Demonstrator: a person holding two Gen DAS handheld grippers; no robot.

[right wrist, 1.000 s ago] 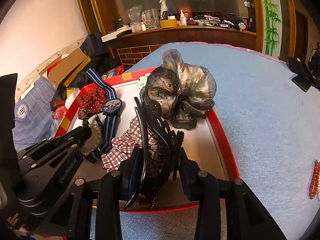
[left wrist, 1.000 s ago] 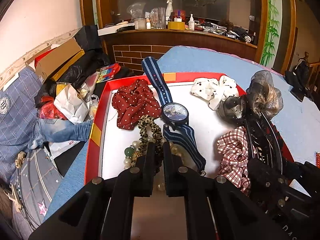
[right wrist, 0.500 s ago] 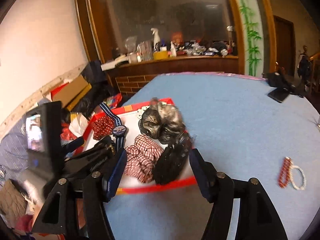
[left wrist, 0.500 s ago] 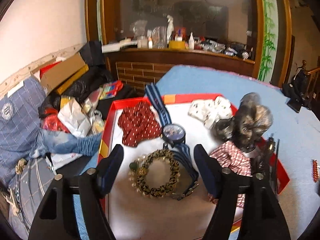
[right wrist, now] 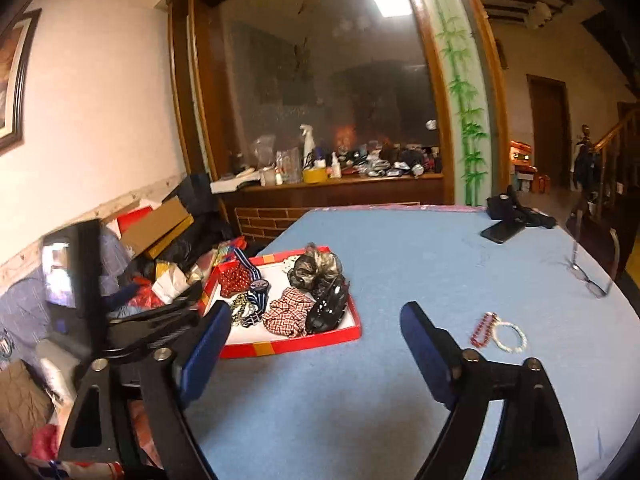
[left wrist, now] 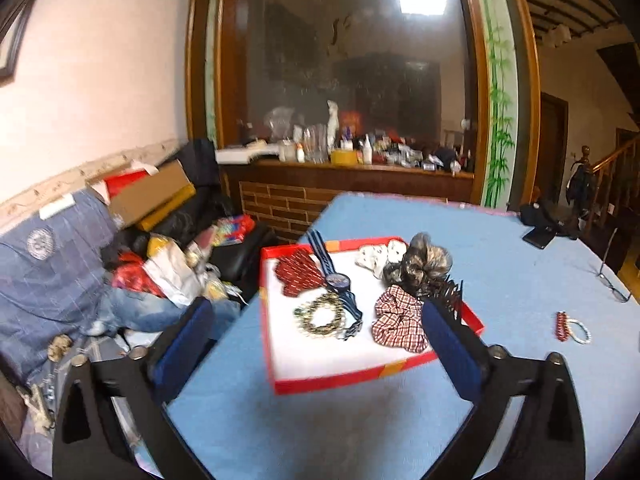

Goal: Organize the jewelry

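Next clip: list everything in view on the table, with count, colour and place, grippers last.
Tray: one, red rim, white floor, left part of the blue table.
Scrunchies: red dotted, back left of tray; white dotted, back; red-white plaid, front right.
Watch: one, navy striped strap, tray centre.
Leopard scrunchie with bead bracelet: tray centre front.
Grey-black gauze hair bow: tray right.
Black claw clip: tray right edge.
Bracelets: one red, one white, on cloth right of tray.
Phone and glasses: far right.
Left gripper: open, empty, just opened.
Right gripper: open, empty, just opened.
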